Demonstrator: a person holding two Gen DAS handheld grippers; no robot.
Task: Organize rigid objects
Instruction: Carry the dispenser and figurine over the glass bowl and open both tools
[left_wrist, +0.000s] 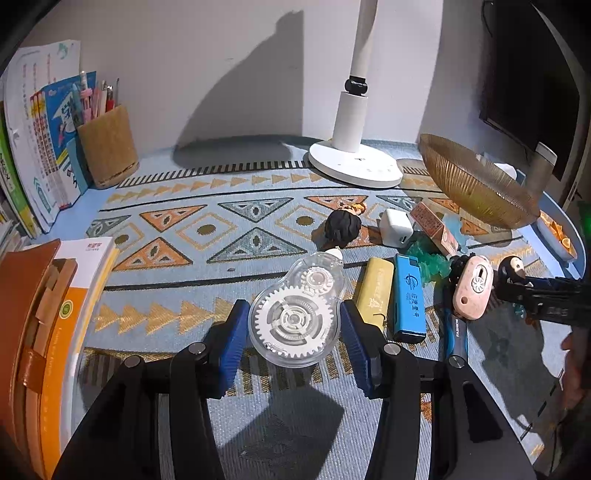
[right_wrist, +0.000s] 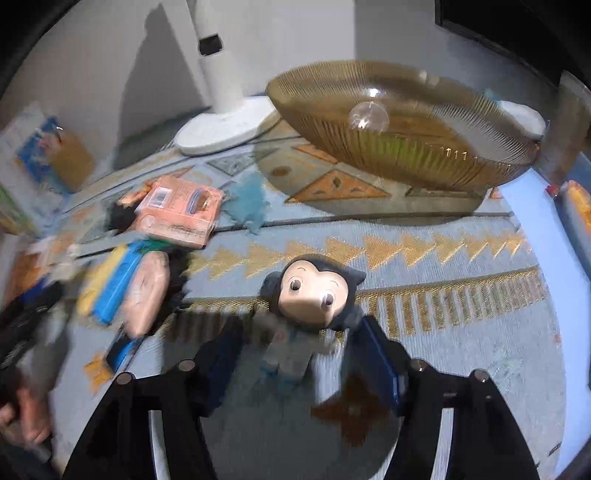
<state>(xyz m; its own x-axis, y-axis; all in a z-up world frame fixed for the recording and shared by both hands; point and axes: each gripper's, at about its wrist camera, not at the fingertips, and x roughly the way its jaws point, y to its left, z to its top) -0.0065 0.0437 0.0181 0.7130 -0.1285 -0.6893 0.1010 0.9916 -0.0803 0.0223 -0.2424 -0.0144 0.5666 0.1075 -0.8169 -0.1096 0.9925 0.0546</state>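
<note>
My left gripper (left_wrist: 295, 325) is shut on a clear correction-tape dispenser (left_wrist: 297, 314) with white gears, held above the patterned mat. My right gripper (right_wrist: 299, 347) is shut on a small figurine (right_wrist: 312, 295) with a dark hood and big eyes; the view is motion-blurred. The right gripper with the figurine also shows in the left wrist view (left_wrist: 513, 271) at the right. A yellow lighter (left_wrist: 375, 291), a blue lighter (left_wrist: 408, 295), a pink oval item (left_wrist: 474, 288), a white charger (left_wrist: 395, 227), an orange box (left_wrist: 434, 227) and a dark-haired figurine head (left_wrist: 343, 227) lie clustered on the mat.
An amber ribbed glass bowl (right_wrist: 402, 125) stands at the back right. A white lamp base (left_wrist: 354, 164) stands behind the cluster. A pen cup (left_wrist: 107, 147) and books (left_wrist: 40, 147) are at the back left. A stack of notebooks (left_wrist: 48, 332) lies at the left.
</note>
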